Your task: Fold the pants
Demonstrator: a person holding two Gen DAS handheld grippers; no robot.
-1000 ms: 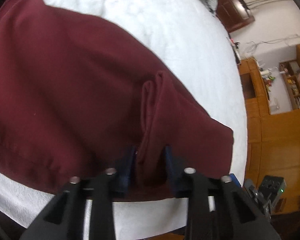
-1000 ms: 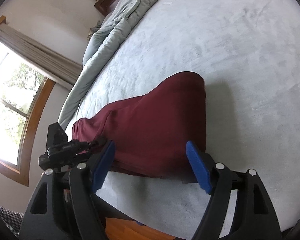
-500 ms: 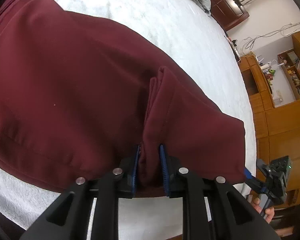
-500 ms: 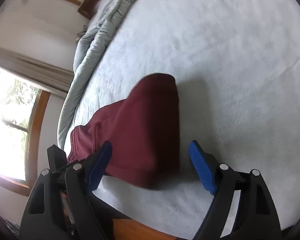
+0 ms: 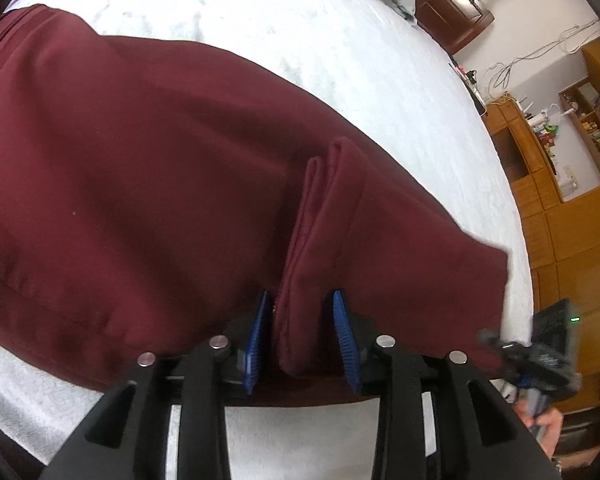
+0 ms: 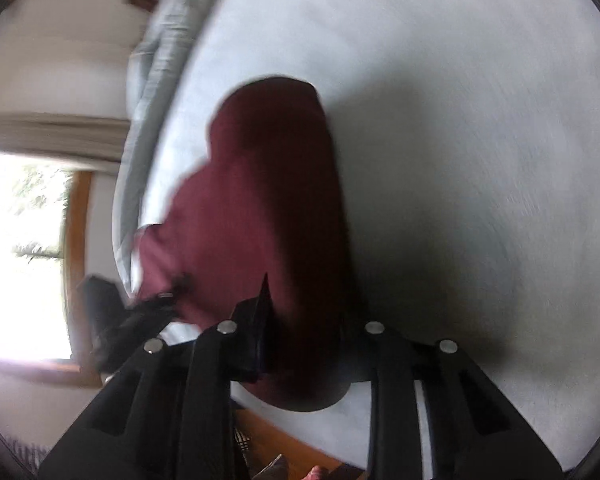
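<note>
The dark red pants (image 5: 160,184) lie on the white bed (image 5: 340,40), partly folded. My left gripper (image 5: 300,340) has its blue pads around a raised fold of the cloth at the near edge, with a small gap on each side. In the blurred right wrist view the pants (image 6: 268,200) reach away from my right gripper (image 6: 300,344), whose fingers stand close on either side of the near end of the cloth. The right gripper also shows in the left wrist view (image 5: 540,352), by the pants' right end.
A grey quilt (image 6: 156,92) is bunched along the far side of the bed. Wooden cabinets (image 5: 572,200) and shelves stand to the right. A window (image 6: 24,256) is on the left wall. The bed's near edge is just under both grippers.
My left gripper's jaws were pinched on the fold half a second ago and have now parted a little. My right gripper has moved onto the pants' end and its jaws have narrowed around it.
</note>
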